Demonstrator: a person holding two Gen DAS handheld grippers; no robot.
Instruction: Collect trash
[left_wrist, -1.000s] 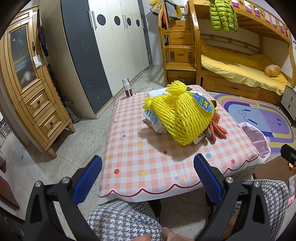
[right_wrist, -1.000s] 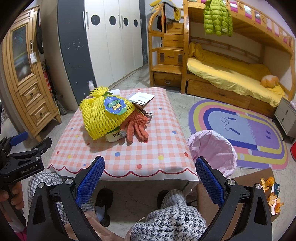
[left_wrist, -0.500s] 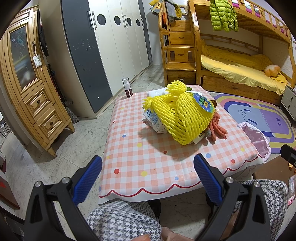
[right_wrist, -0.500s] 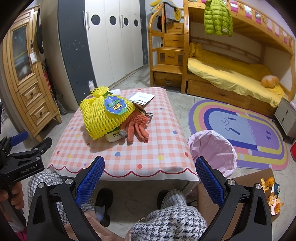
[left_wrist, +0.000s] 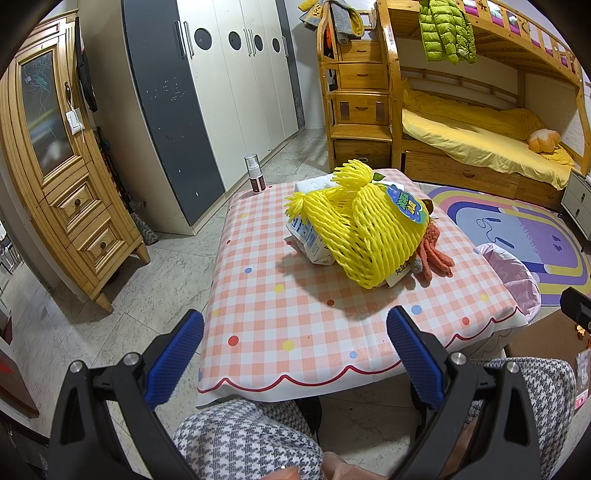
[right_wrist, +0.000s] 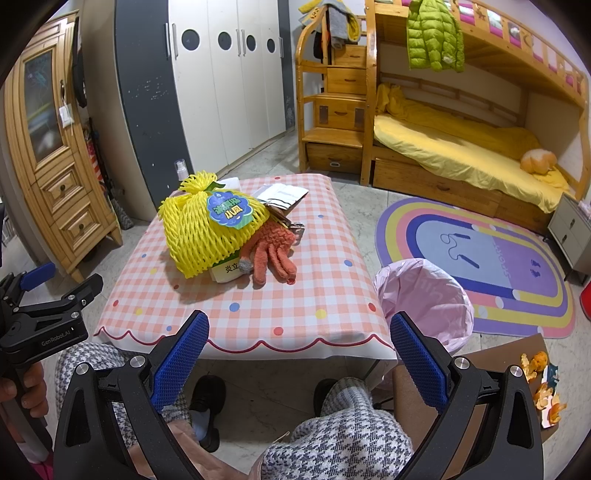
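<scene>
A yellow foam fruit net (left_wrist: 365, 229) (right_wrist: 207, 229) with a blue-green label lies on the pink checked table (left_wrist: 295, 317) (right_wrist: 314, 288). It covers a white carton (left_wrist: 308, 240). An orange glove (right_wrist: 271, 254) (left_wrist: 434, 251) lies against it, with papers (right_wrist: 282, 194) behind. A bin with a pink bag (right_wrist: 424, 302) (left_wrist: 513, 277) stands at the table's right. My left gripper (left_wrist: 295, 358) and right gripper (right_wrist: 297, 360) hang open and empty before the table's near edge, above the person's checked trousers.
A small spray bottle (left_wrist: 255, 177) stands at the table's far left corner. Orange peel (right_wrist: 543, 384) lies on a brown board at the right. A wooden cabinet (left_wrist: 66, 177), wardrobe doors, a bunk bed (right_wrist: 461, 147) and a rainbow rug (right_wrist: 480, 258) surround the table.
</scene>
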